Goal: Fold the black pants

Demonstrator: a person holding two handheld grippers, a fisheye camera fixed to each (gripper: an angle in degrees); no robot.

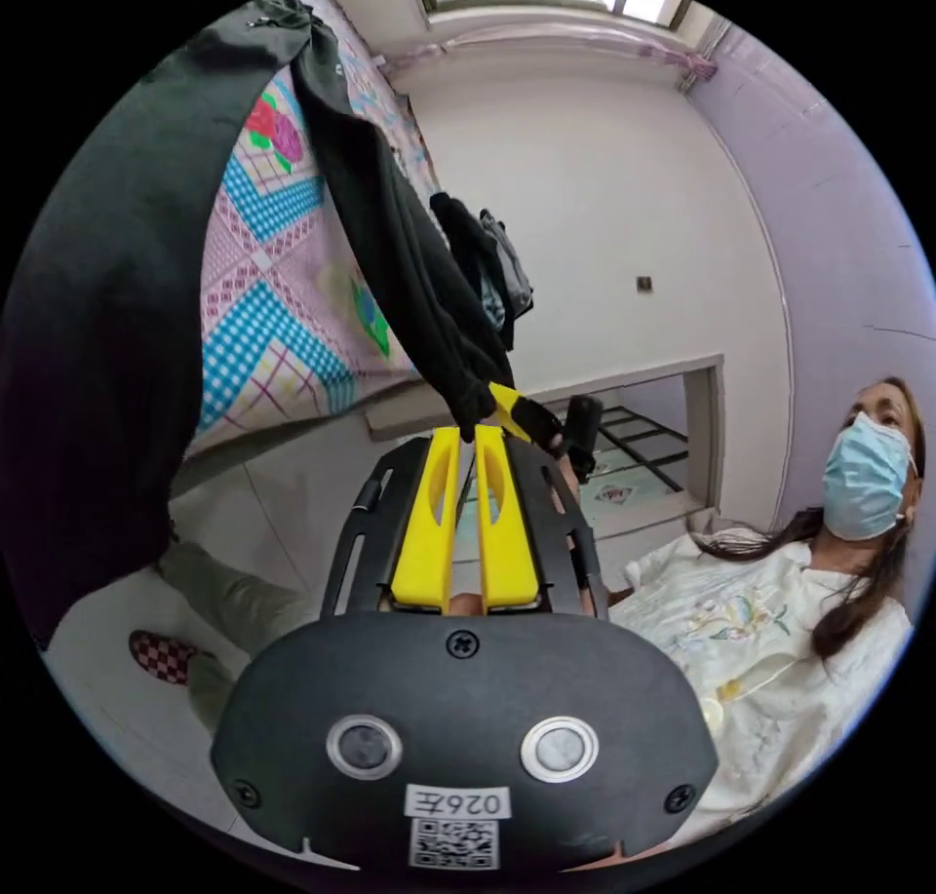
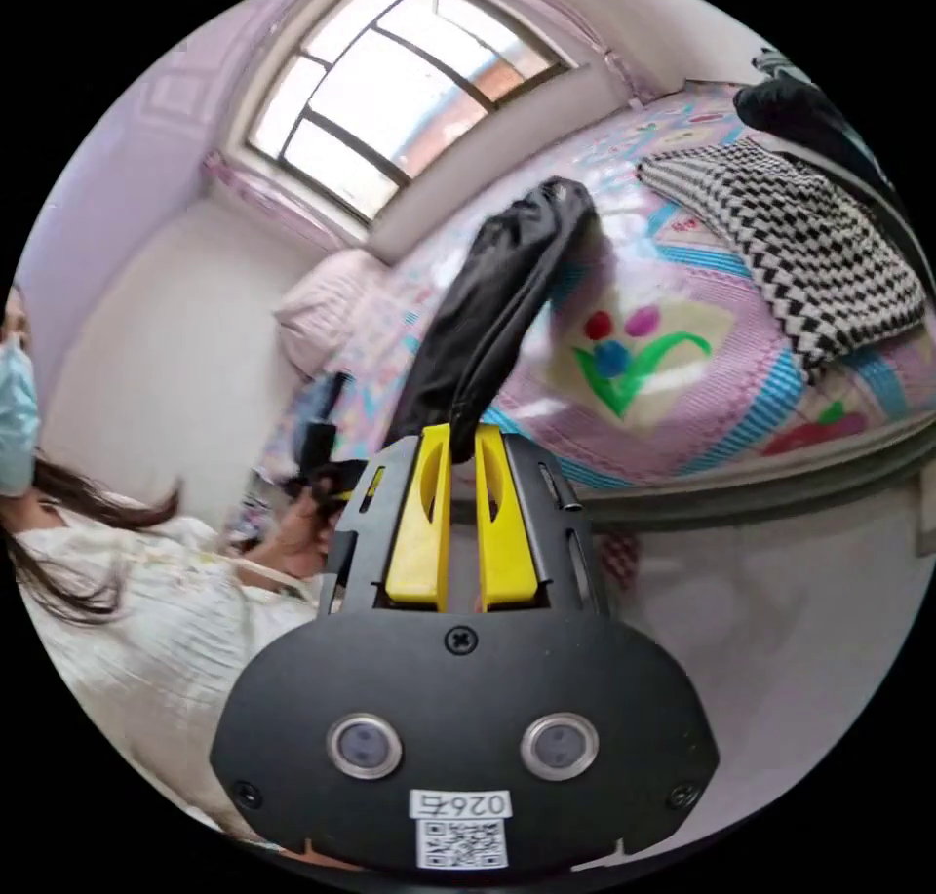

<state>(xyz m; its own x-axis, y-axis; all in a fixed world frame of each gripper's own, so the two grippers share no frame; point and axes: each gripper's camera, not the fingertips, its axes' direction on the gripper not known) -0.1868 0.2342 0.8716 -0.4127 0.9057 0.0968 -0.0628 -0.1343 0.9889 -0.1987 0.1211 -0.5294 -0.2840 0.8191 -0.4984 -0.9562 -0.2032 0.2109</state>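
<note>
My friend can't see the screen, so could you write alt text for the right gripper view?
Yellow tongs pinch a bunched end of the black pants, which stretch away over a bed with a colourful patterned bedspread. A black-and-white checked cloth lies on the bed, an arched window is above, and a person stands at the edge.

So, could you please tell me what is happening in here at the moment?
A person is holding the black pants up off the bed with a gripper in each hand. The left gripper has its yellow fingers closed on one bunched end of the fabric, and the right gripper is closed on another end. The pants hang stretched in the air, with no fold made yet. A checked garment lies on the patterned bedcover.
</note>
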